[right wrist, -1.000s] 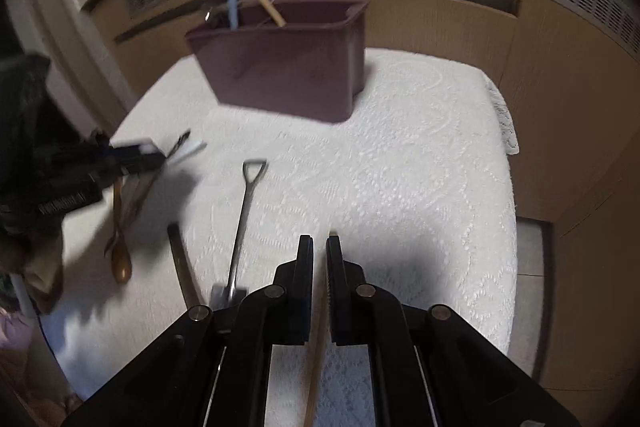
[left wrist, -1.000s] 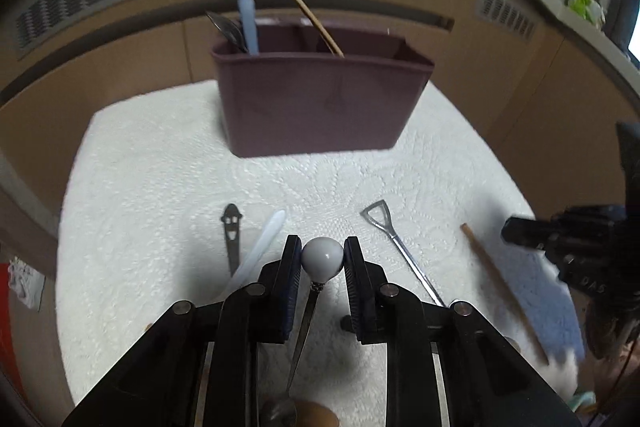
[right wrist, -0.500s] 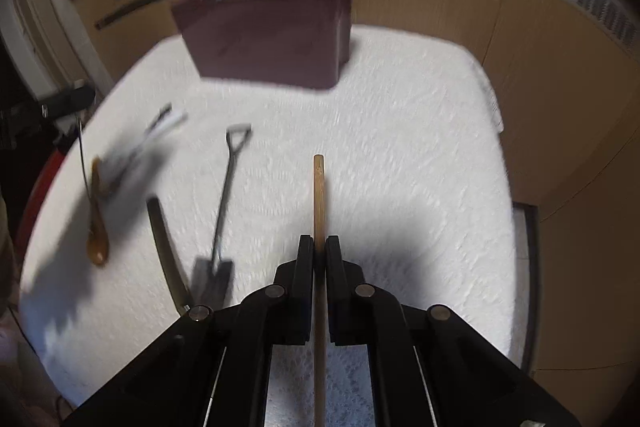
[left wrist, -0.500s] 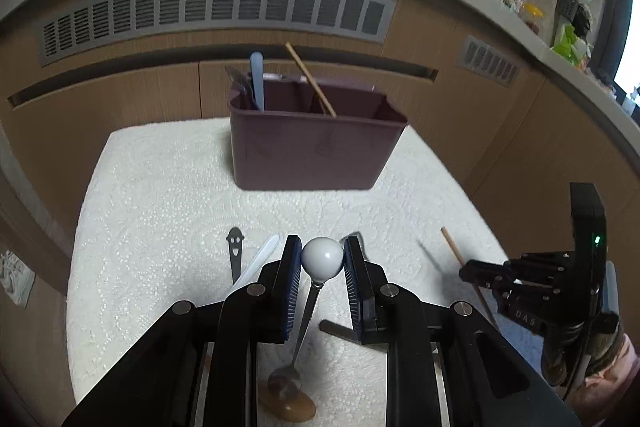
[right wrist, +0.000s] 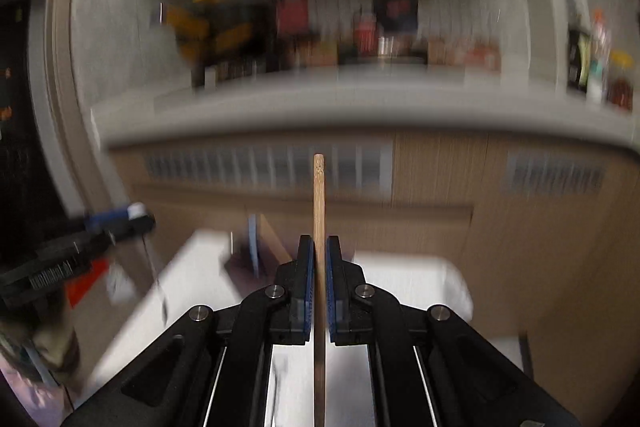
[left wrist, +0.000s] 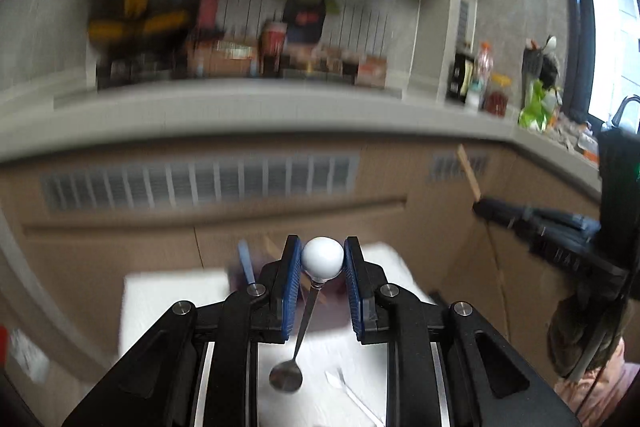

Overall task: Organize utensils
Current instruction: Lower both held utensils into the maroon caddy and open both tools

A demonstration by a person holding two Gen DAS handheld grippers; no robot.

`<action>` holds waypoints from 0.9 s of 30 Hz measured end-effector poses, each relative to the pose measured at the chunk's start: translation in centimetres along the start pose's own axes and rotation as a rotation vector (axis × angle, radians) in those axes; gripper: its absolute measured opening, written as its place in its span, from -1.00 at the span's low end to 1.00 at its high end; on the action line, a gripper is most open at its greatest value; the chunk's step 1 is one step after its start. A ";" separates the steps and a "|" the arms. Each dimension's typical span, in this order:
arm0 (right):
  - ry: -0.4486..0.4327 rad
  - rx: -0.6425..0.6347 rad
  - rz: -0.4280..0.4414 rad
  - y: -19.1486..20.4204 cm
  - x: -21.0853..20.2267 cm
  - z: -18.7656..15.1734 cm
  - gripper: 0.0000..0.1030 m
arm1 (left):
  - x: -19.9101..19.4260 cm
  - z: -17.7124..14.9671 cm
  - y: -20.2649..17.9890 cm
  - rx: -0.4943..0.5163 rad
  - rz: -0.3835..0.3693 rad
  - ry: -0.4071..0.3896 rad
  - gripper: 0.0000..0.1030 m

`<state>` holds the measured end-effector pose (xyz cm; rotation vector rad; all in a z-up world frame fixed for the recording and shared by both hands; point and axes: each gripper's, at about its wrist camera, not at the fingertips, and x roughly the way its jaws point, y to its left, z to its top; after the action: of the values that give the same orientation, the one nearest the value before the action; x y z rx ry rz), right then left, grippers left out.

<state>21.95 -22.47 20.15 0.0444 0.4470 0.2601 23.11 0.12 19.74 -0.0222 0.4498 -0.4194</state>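
Your left gripper [left wrist: 322, 263] pinches the white ball end of a spoon [left wrist: 322, 258] (bowl hanging below the fingers). Your right gripper [right wrist: 319, 259] clamps a wooden chopstick [right wrist: 319, 195], its tip poking out ahead.

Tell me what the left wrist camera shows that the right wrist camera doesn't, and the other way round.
Only the left wrist view: the ball-handled spoon clamped by its white ball in the left gripper, bowl hanging down, and a white utensil on the cloth.

Only the right wrist view: the wooden chopstick upright in the right gripper, close up.

Both: the white cloth, the blurred counter and the vented cabinet.
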 end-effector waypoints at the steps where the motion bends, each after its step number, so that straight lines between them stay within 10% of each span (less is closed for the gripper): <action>1: -0.044 -0.008 -0.009 0.1 -0.1 1.8 -0.89 | 0.0 1.3 0.1 0.009 0.005 -0.024 -0.57; 10: -0.218 -0.055 -0.017 2.0 3.5 8.7 -0.89 | 3.4 5.8 3.5 -0.026 0.004 -0.080 -0.57; 27: -0.160 -0.039 0.009 2.0 13.5 5.7 -0.89 | 12.4 2.4 6.7 -0.092 -0.029 0.030 -0.57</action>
<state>35.69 -16.92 19.77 0.0288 0.2827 0.2716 36.86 1.18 16.01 -0.1113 0.4989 -0.4276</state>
